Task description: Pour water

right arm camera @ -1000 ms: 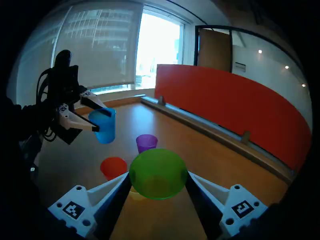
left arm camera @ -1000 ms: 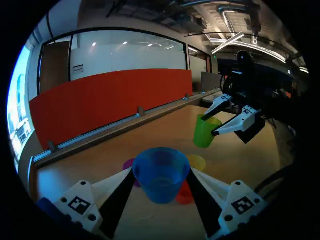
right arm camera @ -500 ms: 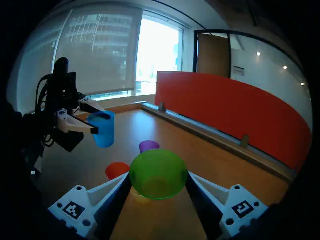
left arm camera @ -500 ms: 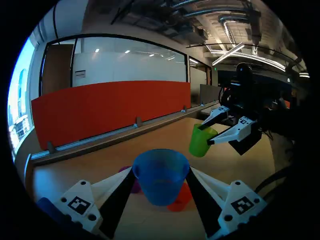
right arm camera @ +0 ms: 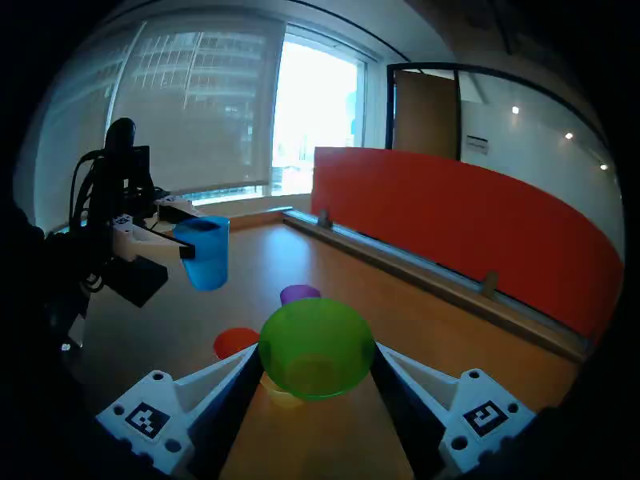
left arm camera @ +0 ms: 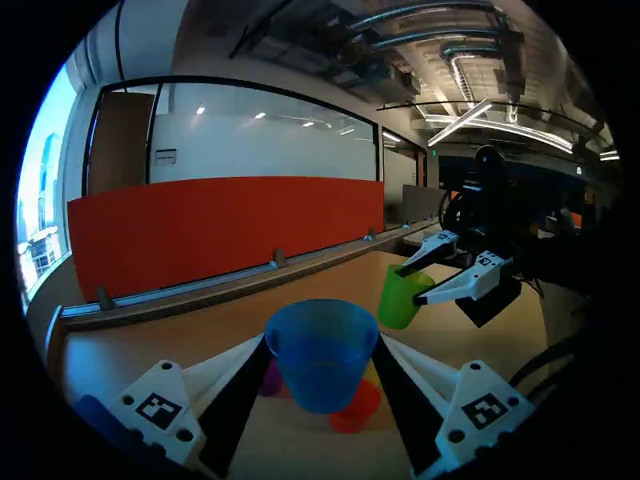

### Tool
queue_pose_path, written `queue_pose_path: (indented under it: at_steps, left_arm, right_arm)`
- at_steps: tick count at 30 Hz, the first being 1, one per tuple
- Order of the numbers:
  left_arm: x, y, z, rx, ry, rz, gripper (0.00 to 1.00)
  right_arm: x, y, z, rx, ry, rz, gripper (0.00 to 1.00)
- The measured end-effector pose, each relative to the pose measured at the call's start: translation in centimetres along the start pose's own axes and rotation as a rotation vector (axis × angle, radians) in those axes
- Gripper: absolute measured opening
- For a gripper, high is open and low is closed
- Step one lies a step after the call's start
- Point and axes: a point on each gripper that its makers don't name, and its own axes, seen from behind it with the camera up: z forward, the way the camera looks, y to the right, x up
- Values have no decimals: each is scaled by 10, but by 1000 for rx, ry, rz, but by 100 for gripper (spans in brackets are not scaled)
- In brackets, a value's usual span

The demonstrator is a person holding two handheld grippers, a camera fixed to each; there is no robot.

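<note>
Well, both cups are up off the wooden table (right arm camera: 448,336). The left gripper (left arm camera: 320,342) has its jaws closed on a translucent blue cup (left arm camera: 322,364), open mouth up, and the right gripper (right arm camera: 317,352) clamps a translucent green cup (right arm camera: 317,358) the same way. Whether either holds water I cannot tell. The left gripper view catches the green cup from the side, a little tilted, in front of a dim office with strip lights. The right gripper view has the blue cup off to the left, near upright, against a bright window (right arm camera: 316,120). Below, a purple cup (right arm camera: 300,294), a red cup (right arm camera: 234,342) and a yellow cup (right arm camera: 280,394) stand close together on the table, partly hidden behind the held cups. An orange partition (right arm camera: 480,216) runs along the table's far edge.
</note>
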Motion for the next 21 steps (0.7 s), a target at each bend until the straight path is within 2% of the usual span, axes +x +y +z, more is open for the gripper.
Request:
queue_pose_path:
  at_steps: [21]
  left_arm:
    - [2, 1, -2, 4, 3, 12, 85]
  right_arm:
    - [7, -3, -1, -2, 41, -40, 92]
